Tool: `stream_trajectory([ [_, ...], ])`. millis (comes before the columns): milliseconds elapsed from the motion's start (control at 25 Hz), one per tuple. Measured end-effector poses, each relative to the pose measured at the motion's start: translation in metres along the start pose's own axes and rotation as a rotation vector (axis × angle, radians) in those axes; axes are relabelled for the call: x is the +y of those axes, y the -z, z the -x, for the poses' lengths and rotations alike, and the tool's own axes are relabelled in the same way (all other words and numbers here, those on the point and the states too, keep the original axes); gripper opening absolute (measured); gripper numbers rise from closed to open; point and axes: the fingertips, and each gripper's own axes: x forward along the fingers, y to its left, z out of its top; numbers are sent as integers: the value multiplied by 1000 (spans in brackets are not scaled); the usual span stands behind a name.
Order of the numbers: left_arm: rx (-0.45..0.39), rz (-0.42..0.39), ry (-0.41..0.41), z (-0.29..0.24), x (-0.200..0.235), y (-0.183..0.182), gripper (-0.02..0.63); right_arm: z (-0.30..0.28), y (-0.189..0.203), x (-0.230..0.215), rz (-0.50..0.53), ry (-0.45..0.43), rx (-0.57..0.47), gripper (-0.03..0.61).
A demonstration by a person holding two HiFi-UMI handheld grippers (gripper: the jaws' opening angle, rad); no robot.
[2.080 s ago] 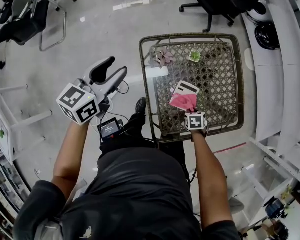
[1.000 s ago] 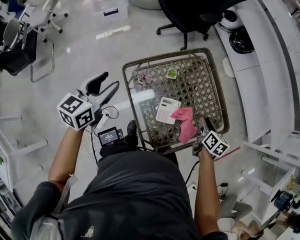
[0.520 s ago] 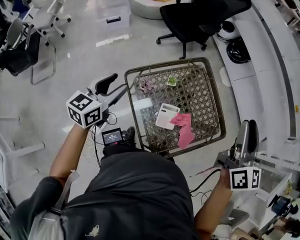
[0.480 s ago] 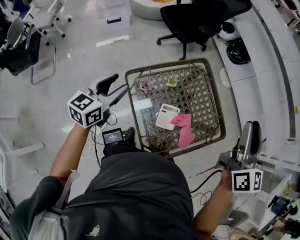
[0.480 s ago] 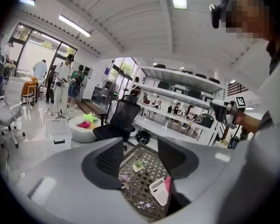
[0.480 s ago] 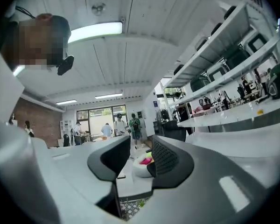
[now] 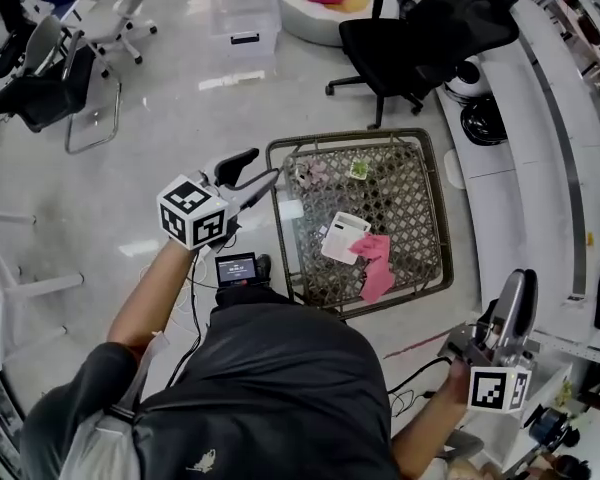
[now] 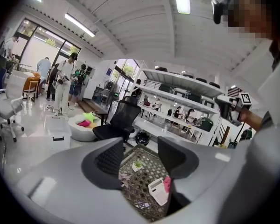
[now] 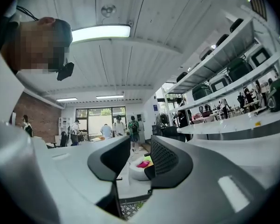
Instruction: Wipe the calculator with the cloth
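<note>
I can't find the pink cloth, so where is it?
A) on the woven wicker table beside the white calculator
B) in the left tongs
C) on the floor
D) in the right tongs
A: the pink cloth lies on the brown woven wicker table, touching the white rectangular calculator.

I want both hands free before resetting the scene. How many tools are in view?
2. The left tool is held up left of the wicker table, jaws apart and empty. The right tool is at the lower right, off the table, jaws apart and empty.
</note>
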Motion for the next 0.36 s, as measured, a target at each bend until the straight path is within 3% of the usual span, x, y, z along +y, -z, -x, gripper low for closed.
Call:
stream_trajectory([
  [360,-6,38,4,18,20,10,249,11,-10,27,37,10,7,124],
])
